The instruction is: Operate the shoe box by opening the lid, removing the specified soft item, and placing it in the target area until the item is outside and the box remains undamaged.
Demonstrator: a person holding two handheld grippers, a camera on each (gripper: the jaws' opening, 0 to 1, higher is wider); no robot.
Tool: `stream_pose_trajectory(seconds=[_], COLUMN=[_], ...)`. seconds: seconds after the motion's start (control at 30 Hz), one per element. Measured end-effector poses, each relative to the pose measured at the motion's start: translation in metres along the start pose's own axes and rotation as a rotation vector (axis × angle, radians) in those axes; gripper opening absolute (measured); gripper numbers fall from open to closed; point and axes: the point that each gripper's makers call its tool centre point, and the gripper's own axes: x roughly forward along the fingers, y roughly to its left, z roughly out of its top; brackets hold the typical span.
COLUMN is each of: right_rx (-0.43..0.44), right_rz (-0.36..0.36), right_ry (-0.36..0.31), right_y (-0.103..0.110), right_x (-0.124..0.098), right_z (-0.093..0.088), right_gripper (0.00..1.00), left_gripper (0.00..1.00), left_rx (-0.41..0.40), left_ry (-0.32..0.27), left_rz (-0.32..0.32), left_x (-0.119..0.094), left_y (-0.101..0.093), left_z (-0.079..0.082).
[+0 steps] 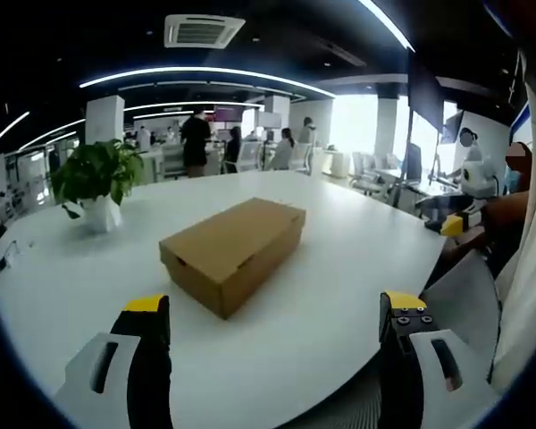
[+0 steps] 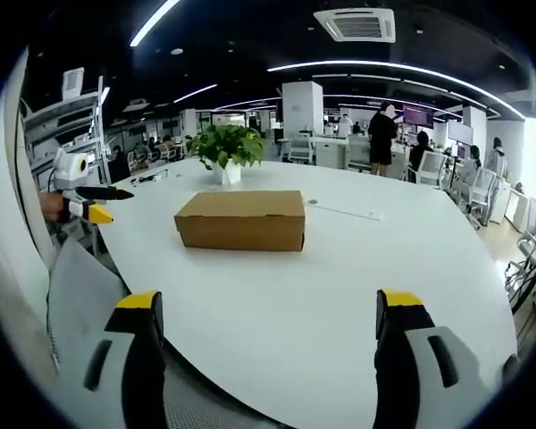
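Office space stretches behind a broad white table [image 1: 339, 268], and on that table sits the shoe box [image 1: 232, 253], lid down and closed, lying flat toward the middle of the surface and well apart from both of our tools. In the left gripper view its long axis runs from the near-left corner away to the far right, so we face a corner and a short end; in the right gripper view [image 2: 241, 219] the box lies broadside, its long side toward us and its length across the view.

We judge the step in hand to be the approach before lifting the lid. To do it well, we would bring one tool to steady the base and work the other under the lid's front lip along the long side, raising it evenly rather than prying at a corner, since cardboard creases easily.

Our left gripper [image 1: 277, 317] hangs over the near table edge with its jaws spread wide and nothing between them. Our right gripper [image 2: 268, 313] is likewise spread and empty, and it also shows at the right of the left gripper view.

Beyond the box stands a potted plant [image 1: 98, 183] in a white pot, near the far edge of the table. People [image 1: 196, 143] stand and sit among desks further back.
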Motion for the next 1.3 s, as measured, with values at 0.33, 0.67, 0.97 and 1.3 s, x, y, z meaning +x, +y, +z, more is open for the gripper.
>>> stream_pose_trajectory(seconds=[0.33, 0.67, 0.97, 1.3], right_rx=[-0.003, -0.001, -0.004, -0.018], right_rz=[0.006, 0.001, 0.003, 0.016], right_ry=[0.001, -0.001, 0.001, 0.005], right_y=[0.000, -0.004, -0.007, -0.013], right_x=[0.001, 0.002, 0.003, 0.010], right_z=[0.003, 0.005, 0.006, 0.012], right_gripper=[0.94, 0.94, 0.94, 0.93], left_gripper=[1.00, 1.00, 1.00, 0.99], left_rx=[0.003, 0.007, 0.010, 0.004], left_ry=[0.009, 0.009, 0.008, 0.013], left_rz=[0.002, -0.001, 0.004, 0.016], left_x=[-0.001, 0.001, 0.002, 0.008], left_y=[0.001, 0.001, 0.003, 0.006], left_z=[0.000, 0.004, 0.007, 0.007])
